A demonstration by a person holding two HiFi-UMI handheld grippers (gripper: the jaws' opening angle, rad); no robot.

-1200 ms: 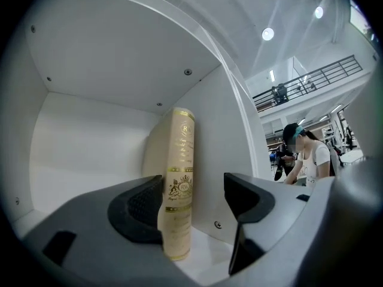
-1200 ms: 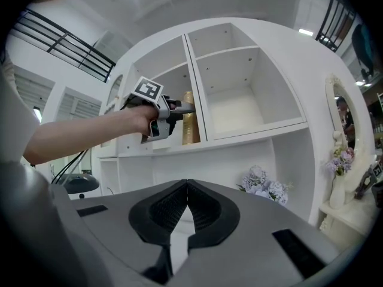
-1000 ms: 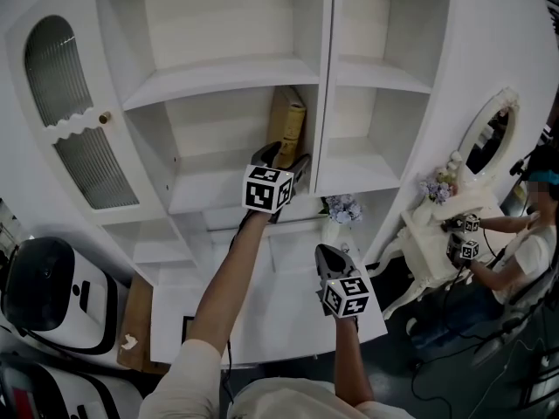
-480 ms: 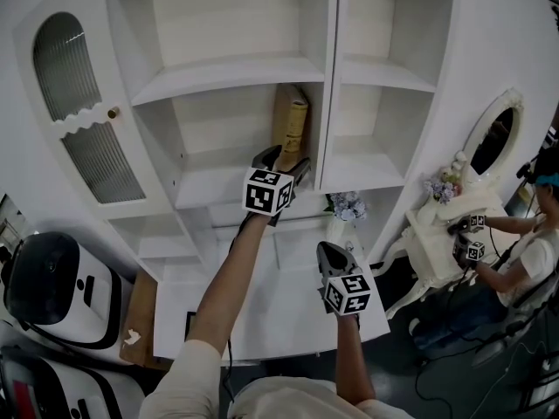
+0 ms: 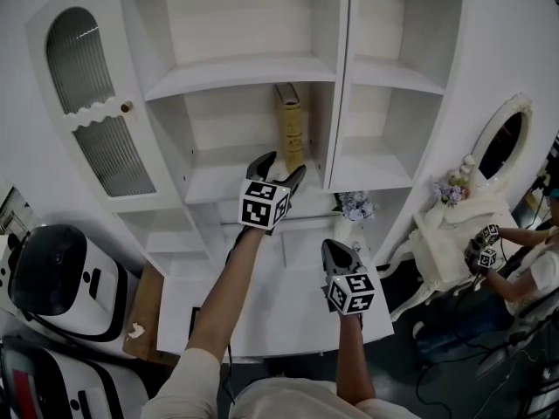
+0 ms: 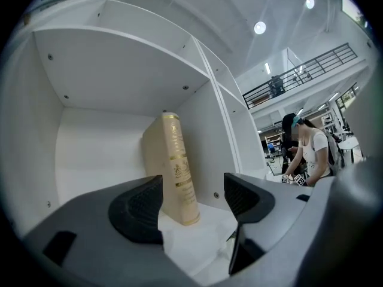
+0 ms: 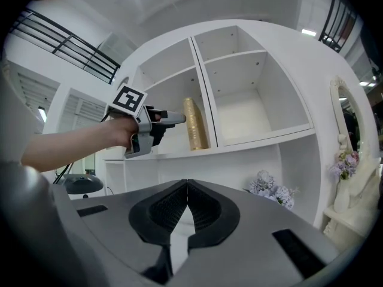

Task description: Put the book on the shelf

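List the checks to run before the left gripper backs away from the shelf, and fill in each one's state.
1. Book stands upright on the shelf: ok.
2. Left gripper has its jaws apart and is not clamping the book: ok.
3. Book is braced against the compartment's side wall: cannot tell.
4. Right gripper is shut, with nothing between its jaws: ok.
5. Right gripper is held below the shelf, away from the book: ok.
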